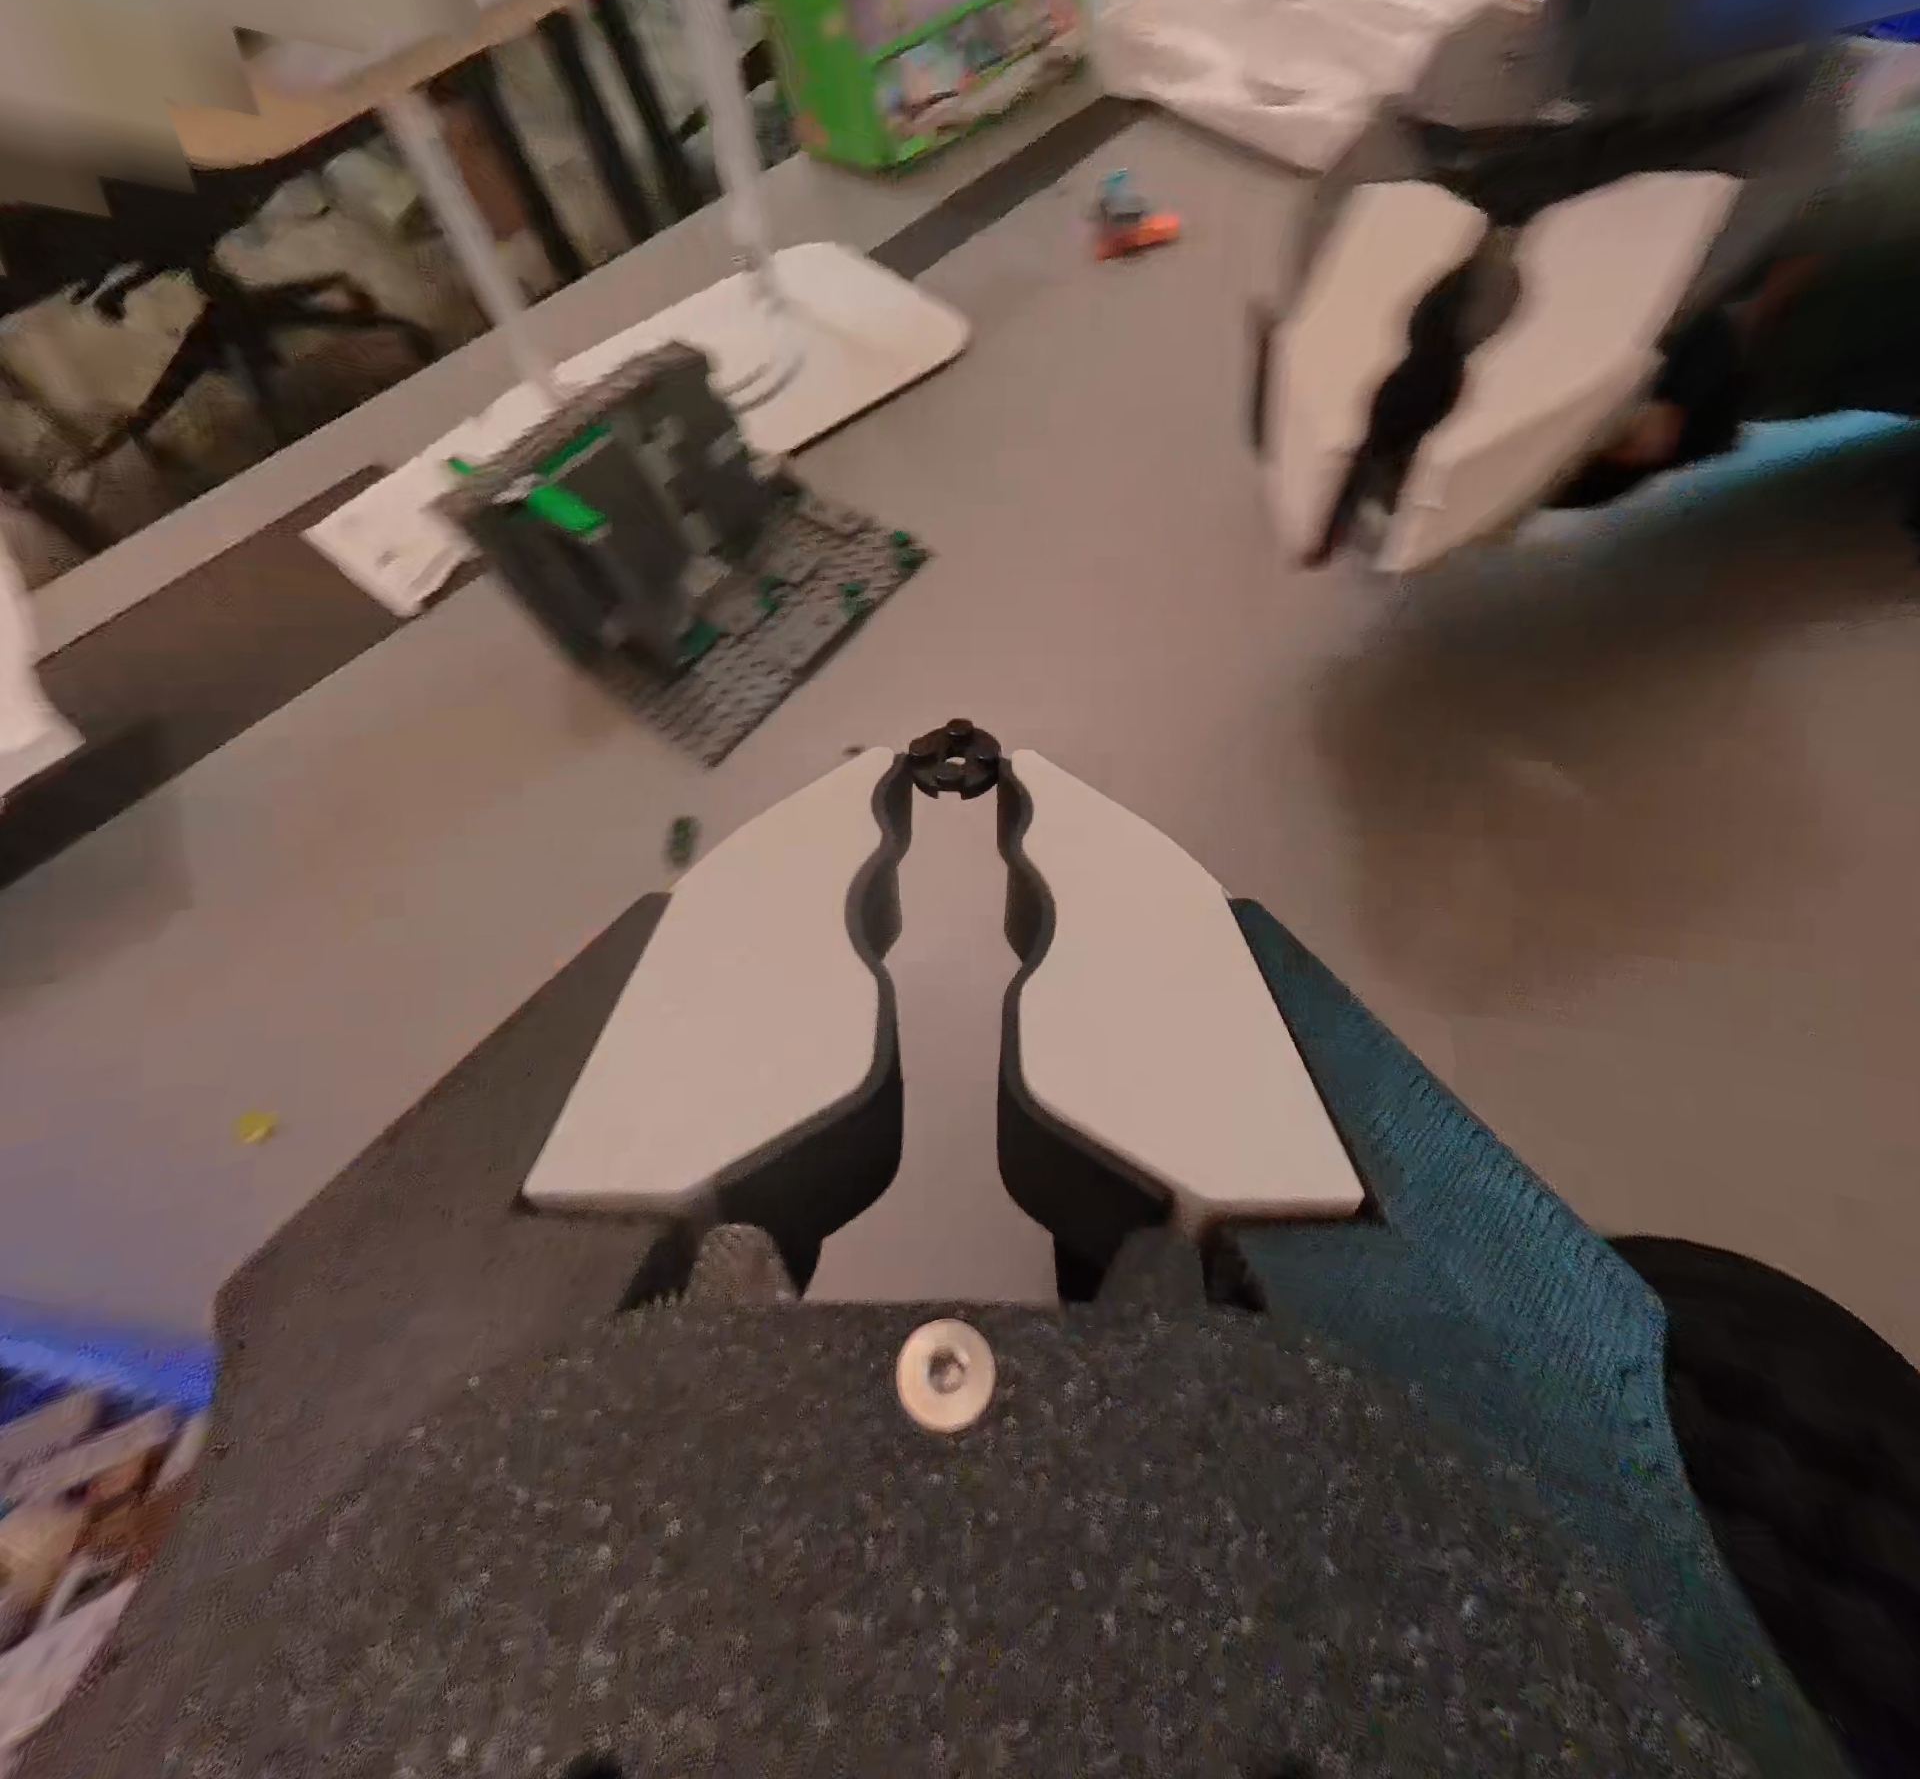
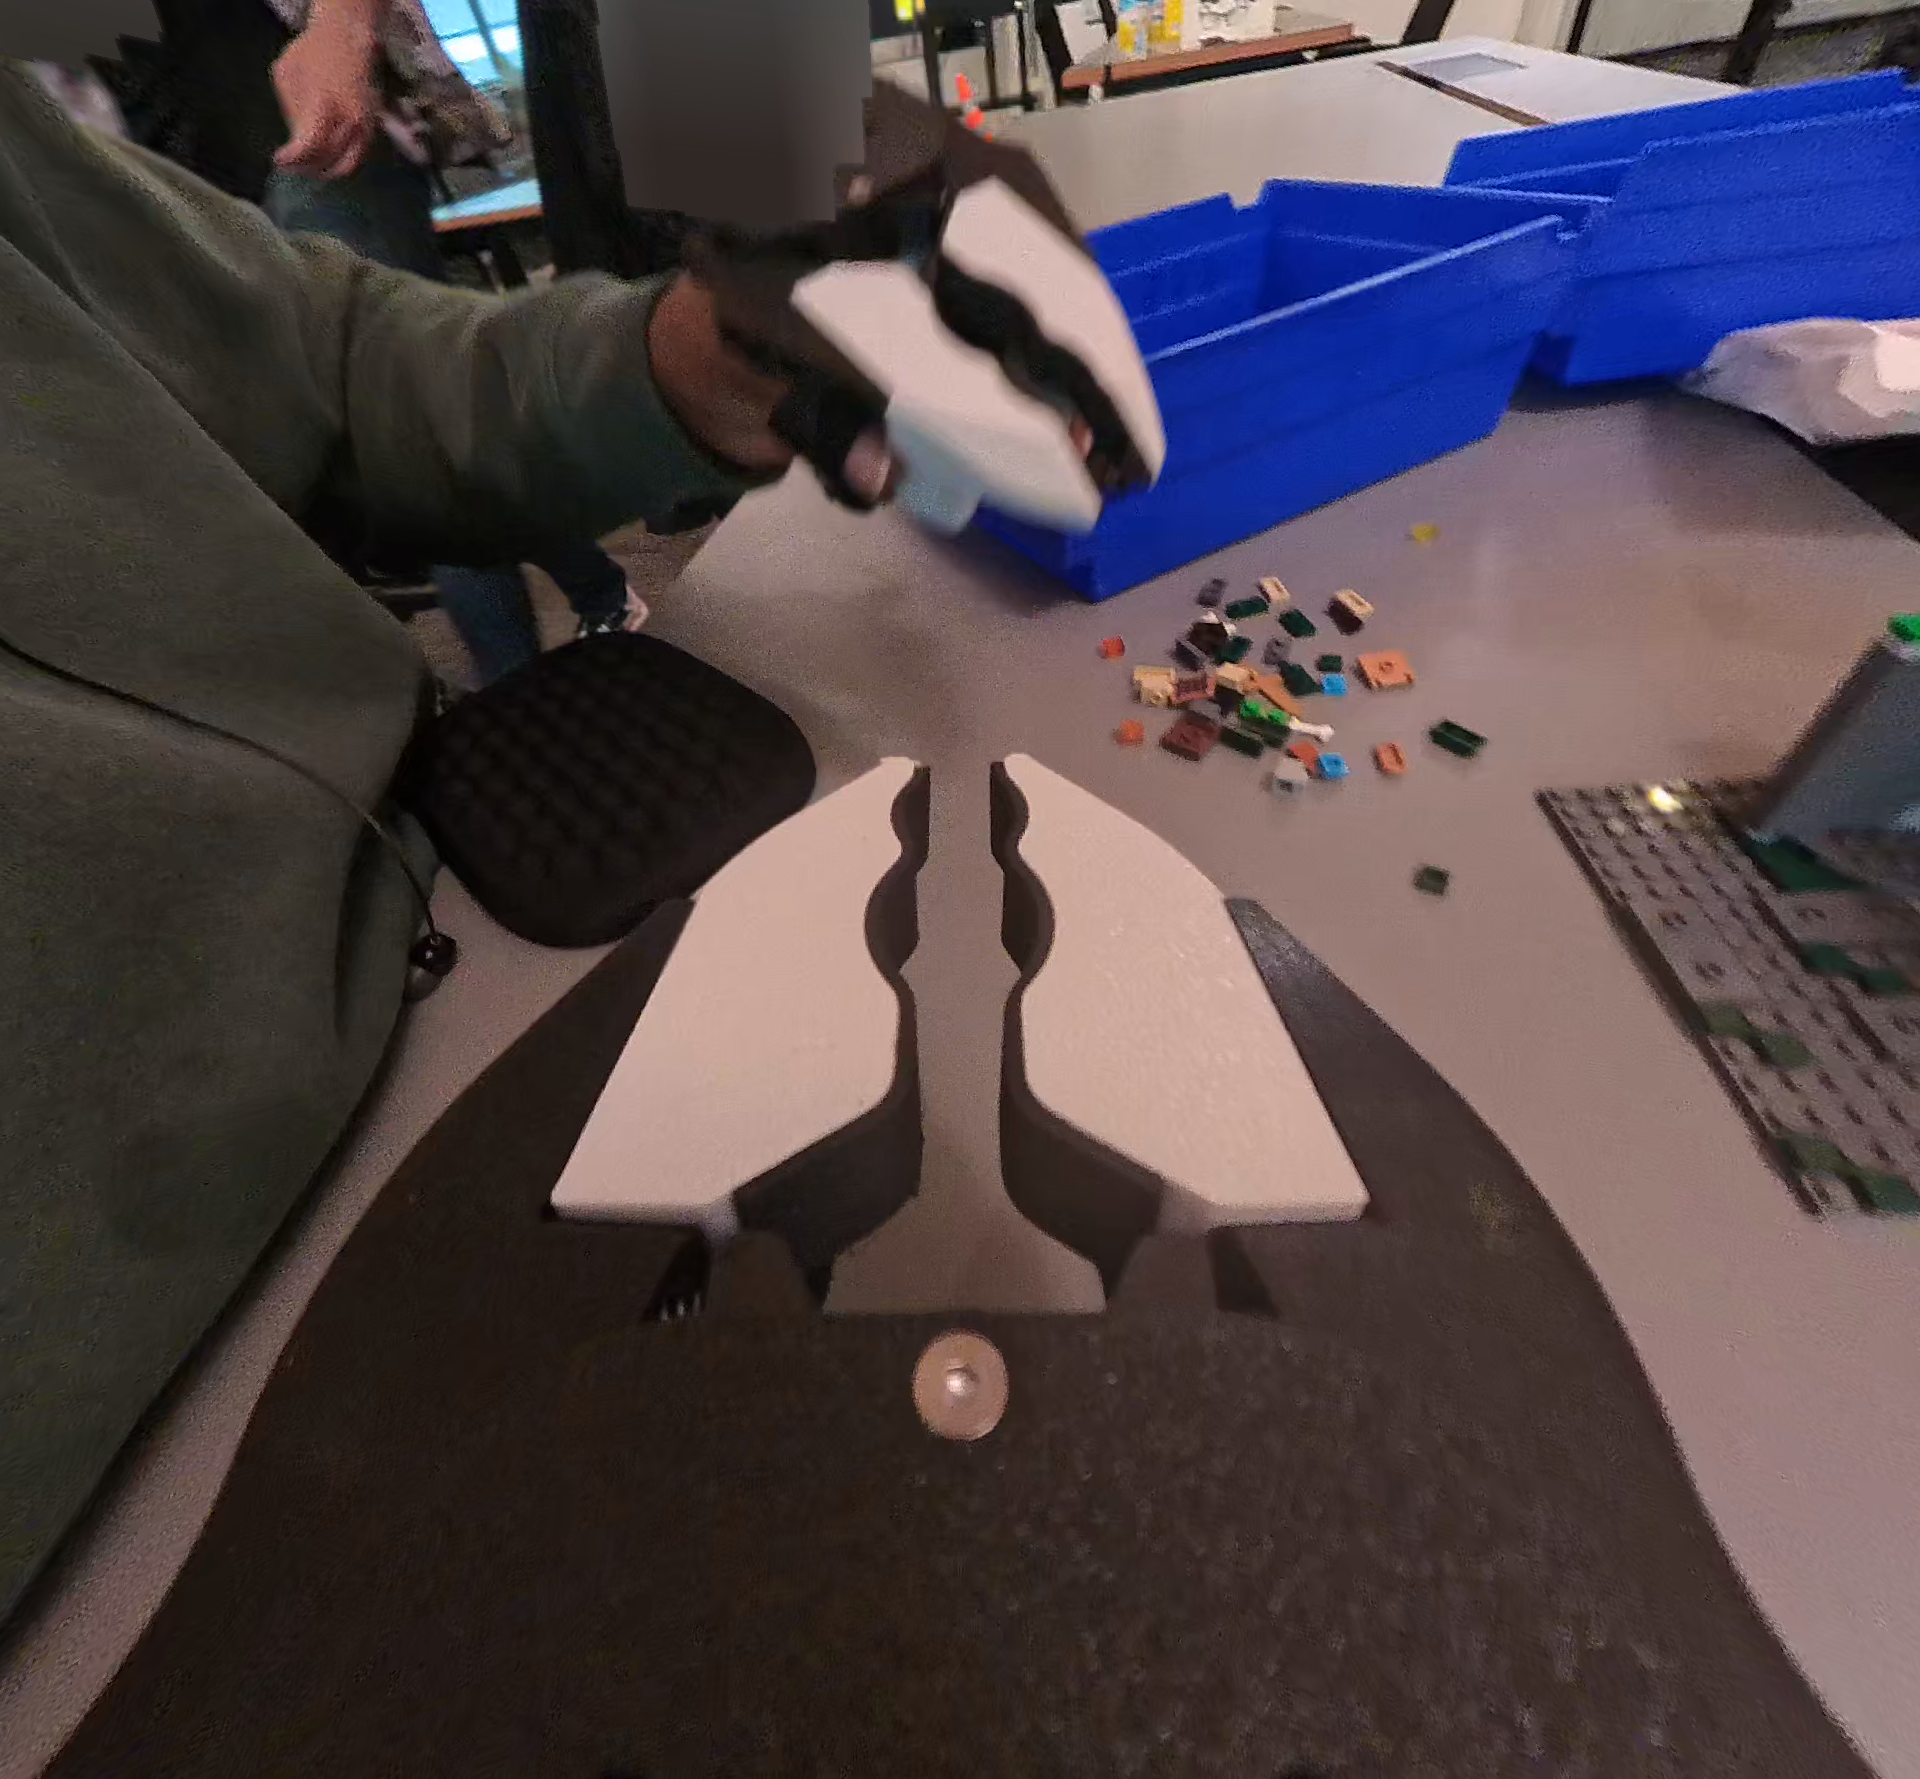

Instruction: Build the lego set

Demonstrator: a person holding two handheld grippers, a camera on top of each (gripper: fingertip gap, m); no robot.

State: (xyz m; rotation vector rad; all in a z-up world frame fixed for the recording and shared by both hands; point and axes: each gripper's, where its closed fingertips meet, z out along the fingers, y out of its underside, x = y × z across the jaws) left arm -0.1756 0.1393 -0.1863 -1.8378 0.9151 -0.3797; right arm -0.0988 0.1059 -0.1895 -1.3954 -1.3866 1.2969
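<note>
Fingertips of our left gripper [image 1: 954, 765] pinch a small black round lego piece [image 1: 953, 761] above the grey table [image 1: 1091, 524]. Our right gripper [image 2: 956, 773] hangs empty, its fingers narrowly parted. We see the grey lego build [image 1: 665, 534] on its baseplate ahead-left, and loose bricks [image 2: 1257, 680] scattered beside a blue bin [image 2: 1351, 337].
</note>
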